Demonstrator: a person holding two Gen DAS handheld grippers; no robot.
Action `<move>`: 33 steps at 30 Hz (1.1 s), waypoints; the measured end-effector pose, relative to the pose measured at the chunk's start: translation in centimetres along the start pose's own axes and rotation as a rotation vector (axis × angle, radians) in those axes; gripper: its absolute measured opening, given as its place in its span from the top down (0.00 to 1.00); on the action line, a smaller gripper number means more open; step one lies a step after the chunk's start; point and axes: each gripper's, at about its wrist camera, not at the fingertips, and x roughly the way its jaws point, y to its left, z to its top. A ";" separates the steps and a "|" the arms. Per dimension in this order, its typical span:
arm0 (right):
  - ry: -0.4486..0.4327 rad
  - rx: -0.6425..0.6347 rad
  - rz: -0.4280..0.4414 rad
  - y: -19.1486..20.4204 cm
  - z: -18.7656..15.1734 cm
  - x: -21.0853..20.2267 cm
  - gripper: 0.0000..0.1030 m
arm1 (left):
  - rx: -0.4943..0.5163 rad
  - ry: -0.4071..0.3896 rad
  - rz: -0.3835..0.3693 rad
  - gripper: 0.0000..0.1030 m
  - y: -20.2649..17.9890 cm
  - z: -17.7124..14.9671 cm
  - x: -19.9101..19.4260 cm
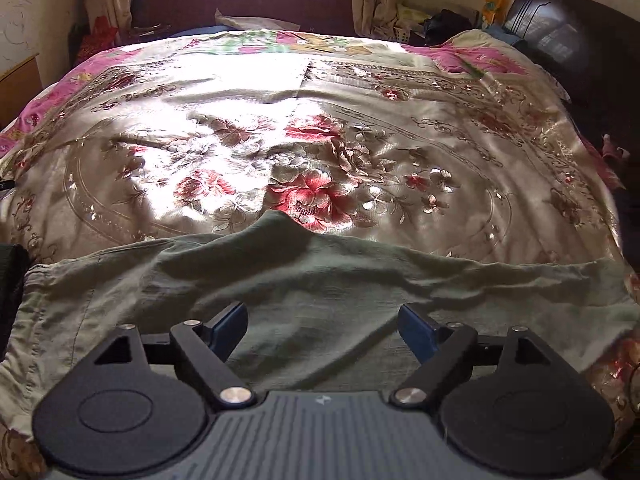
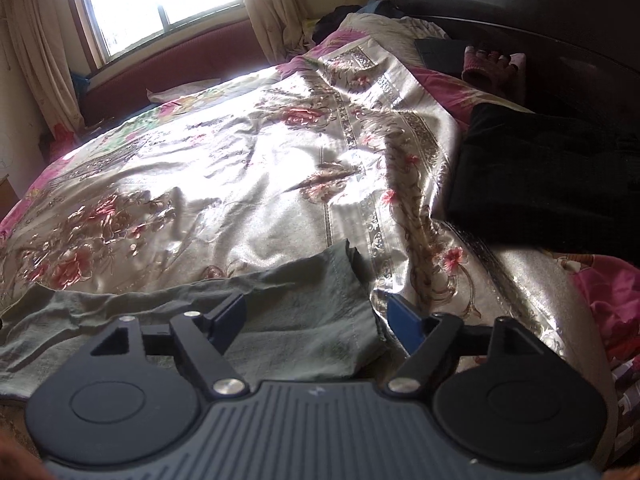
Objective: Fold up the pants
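- The floral bedspread [image 1: 360,92] covers the bed.
- Green pants [image 1: 320,280] lie flat along its near edge, under both tongs.
- Left tongs [image 1: 322,322] stand apart, holding nothing.
- Right tongs [image 2: 316,314] stand apart over the pants' right end, gripping nothing.

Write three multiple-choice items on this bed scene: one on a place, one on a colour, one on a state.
1. Where do the pants lie?
A. on the floral bedspread
B. on the floor
C. over the headboard

2. What colour are the pants?
A. red
B. grey-green
C. white

3. How does the left gripper stand?
A. shut on the pants
B. shut, empty
C. open, holding nothing

Answers:
1 A: the cloth is spread along the bedspread's near edge.
2 B: it is a dull grey-green in both views.
3 C: its fingers stand wide apart above the cloth.
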 end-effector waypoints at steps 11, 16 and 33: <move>0.017 0.110 0.082 -1.6 -3.6 -1.5 0.21 | -0.173 0.012 0.006 0.00 -0.2 -4.1 -2.4; 0.033 0.166 0.100 -2.3 -4.2 -0.6 0.26 | -0.172 0.024 0.000 0.00 -1.3 -4.4 -2.3; 0.043 0.339 0.097 -4.2 -4.1 5.7 0.62 | -0.129 0.064 -0.068 0.00 -4.0 -4.1 -0.5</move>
